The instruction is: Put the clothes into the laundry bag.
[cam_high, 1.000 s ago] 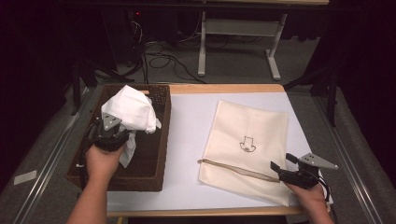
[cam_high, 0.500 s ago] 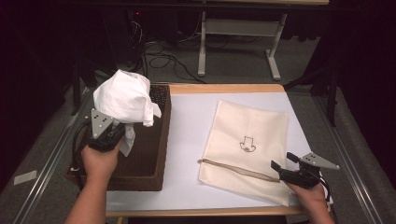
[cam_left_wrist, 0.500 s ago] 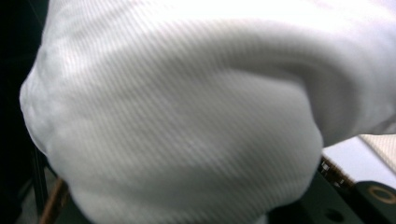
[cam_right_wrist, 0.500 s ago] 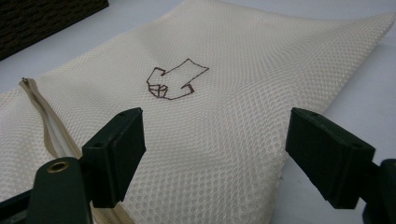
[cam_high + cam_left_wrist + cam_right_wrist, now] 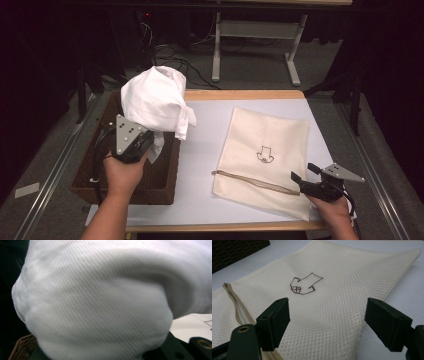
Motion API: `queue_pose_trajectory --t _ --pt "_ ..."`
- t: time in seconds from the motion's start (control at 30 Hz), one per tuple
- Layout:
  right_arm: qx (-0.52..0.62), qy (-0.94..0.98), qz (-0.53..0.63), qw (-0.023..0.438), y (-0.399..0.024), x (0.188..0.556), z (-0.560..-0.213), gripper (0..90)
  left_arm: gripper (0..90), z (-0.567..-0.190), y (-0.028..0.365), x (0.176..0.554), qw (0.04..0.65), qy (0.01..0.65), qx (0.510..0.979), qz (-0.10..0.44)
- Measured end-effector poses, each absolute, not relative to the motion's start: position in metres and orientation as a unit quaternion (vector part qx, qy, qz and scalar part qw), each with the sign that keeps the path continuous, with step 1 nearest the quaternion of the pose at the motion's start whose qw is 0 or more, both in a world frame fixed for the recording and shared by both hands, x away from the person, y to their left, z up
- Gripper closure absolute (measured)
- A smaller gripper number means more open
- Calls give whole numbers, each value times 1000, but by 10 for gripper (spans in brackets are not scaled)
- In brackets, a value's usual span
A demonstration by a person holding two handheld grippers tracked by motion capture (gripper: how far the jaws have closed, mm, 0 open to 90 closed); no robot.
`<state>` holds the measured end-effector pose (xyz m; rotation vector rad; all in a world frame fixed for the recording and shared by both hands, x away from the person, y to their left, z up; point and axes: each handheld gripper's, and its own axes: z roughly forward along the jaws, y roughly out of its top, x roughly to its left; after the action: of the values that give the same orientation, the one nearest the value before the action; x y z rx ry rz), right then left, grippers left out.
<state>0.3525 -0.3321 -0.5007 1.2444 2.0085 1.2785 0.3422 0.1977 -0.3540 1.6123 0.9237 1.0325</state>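
The left gripper point(image 5: 137, 145) is clamped on a bunched white cloth point(image 5: 155, 102), which it holds up in the air above the far end of a dark wicker basket point(image 5: 155, 187) at the left side of the table point(image 5: 210, 150). Most of the cloth balloons out beyond and above the gripper, away from the person, and one loose tail hangs down at its right side over the basket's rim. In the left gripper view the cloth point(image 5: 100, 297) sits right against the camera as a rounded white bulge that covers the jaws (so the grip itself is hidden there), with a bit of basket weave point(image 5: 21, 347) showing at the lower left corner.

The right gripper point(image 5: 304, 181) rests low at the near right of the table, its jaws apart with nothing between them. It points at the near right corner of a cream mesh bag point(image 5: 265, 150) that lies flat on the white table top, well apart from the cloth. In the right gripper view the two black jaws stand wide over the mesh bag point(image 5: 332, 290), whose zipper point(image 5: 234, 300) runs along its left edge, and a small dark outline drawing point(image 5: 305, 283) marks the middle of the fabric.
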Motion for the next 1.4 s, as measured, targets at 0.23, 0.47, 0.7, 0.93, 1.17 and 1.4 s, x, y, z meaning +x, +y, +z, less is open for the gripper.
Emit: queue_pose_trajectory --t 0.23,0.47,0.7,0.93,1.17,1.4 --pt "448 730 464 227 -332 352 -500 211 757 -347 172 344 498 354 671 420" --pt "446 730 464 230 -332 352 -500 213 756 -340 139 343 520 327 676 407" --pt "447 728 466 230 -332 351 -499 225 755 -345 115 342 531 311 684 390" --pt "443 730 467 233 -332 351 -499 229 754 -360 96 336 543 302 695 361" --pt "437 730 469 236 -331 350 -497 240 754 -381 87 321 541 295 706 349" --pt "431 732 474 232 -329 349 -496 250 754 -401 89 304 523 286 732 330"
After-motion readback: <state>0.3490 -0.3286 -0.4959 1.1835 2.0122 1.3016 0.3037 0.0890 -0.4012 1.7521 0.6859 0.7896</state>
